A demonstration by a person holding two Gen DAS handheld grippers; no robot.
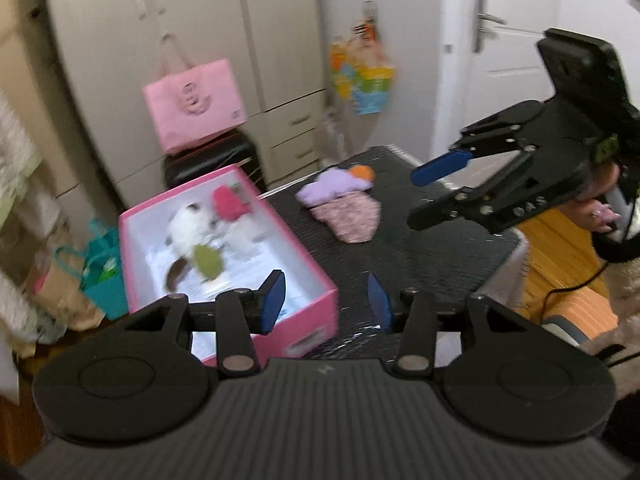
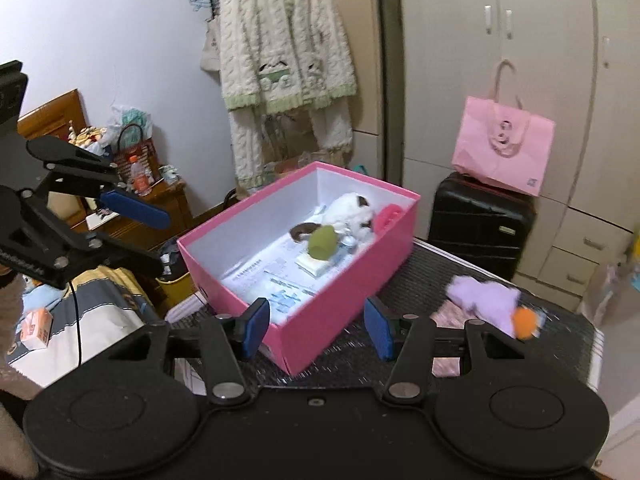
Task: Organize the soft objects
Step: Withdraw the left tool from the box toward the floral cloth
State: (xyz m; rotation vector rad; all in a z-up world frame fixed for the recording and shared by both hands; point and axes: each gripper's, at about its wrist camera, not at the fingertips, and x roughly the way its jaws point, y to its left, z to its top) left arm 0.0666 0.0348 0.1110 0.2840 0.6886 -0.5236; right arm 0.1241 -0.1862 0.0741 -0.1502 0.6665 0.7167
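Note:
A pink box [image 1: 316,280] [image 2: 344,304] stands on a dark textured table top [image 1: 432,248] [image 2: 360,356]. Inside lie a white plush cat [image 1: 192,228] [image 2: 352,208], a green soft piece [image 1: 208,260] [image 2: 322,244] and a pink-red soft piece [image 1: 230,202] [image 2: 390,216]. On the table beside the box lie a purple plush [image 1: 334,186] [image 2: 486,298] with an orange part [image 1: 362,172] [image 2: 526,322], and a pink patterned cloth [image 1: 352,216] [image 2: 450,316]. My left gripper [image 1: 326,300] [image 2: 136,236] is open and empty at the box's near corner. My right gripper [image 2: 316,326] [image 1: 428,196] is open and empty above the table.
A pink bag [image 1: 192,104] [image 2: 504,144] rests on a black suitcase [image 1: 212,160] [image 2: 480,216] by white cabinets [image 1: 200,20]. Bags [image 1: 100,272] crowd the floor left of the box. A knitted robe [image 2: 280,60] hangs on the wall. A bed [image 2: 80,308] lies left of the table.

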